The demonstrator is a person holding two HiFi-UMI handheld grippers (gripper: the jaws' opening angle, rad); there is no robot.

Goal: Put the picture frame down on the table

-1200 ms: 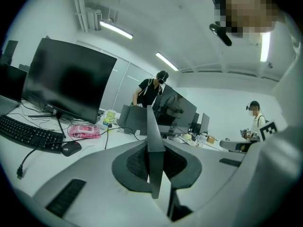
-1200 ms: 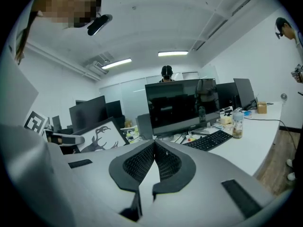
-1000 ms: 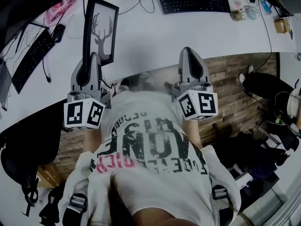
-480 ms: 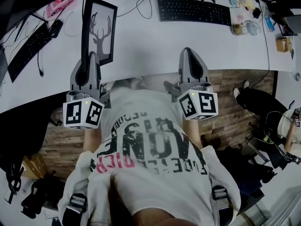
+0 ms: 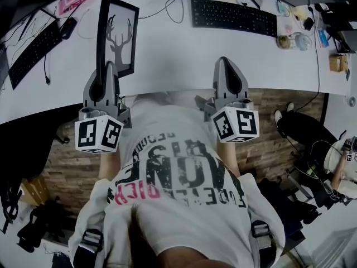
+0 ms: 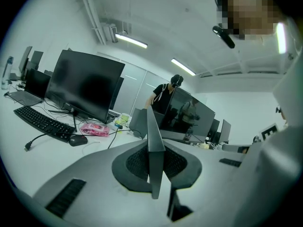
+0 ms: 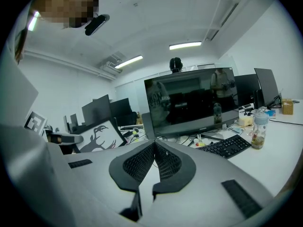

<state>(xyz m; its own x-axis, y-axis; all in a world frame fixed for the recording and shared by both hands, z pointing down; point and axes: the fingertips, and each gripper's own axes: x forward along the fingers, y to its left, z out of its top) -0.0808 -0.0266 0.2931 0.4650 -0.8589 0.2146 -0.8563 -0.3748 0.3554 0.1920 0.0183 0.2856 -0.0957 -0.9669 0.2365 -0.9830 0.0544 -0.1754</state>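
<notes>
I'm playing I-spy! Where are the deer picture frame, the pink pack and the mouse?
picture frame [image 5: 119, 41]: head view, on the deer print.
pink pack [image 6: 96, 128]: left gripper view, on its middle.
mouse [image 6: 78, 140]: left gripper view, on its top.

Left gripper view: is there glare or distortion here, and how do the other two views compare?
Left gripper view: the ceiling lamps glare white, with black corners from the fisheye lens. Head view: dim, flat light, and the table edge curves. Right gripper view: same round black border; the monitor mirrors the room as dark reflections.
</notes>
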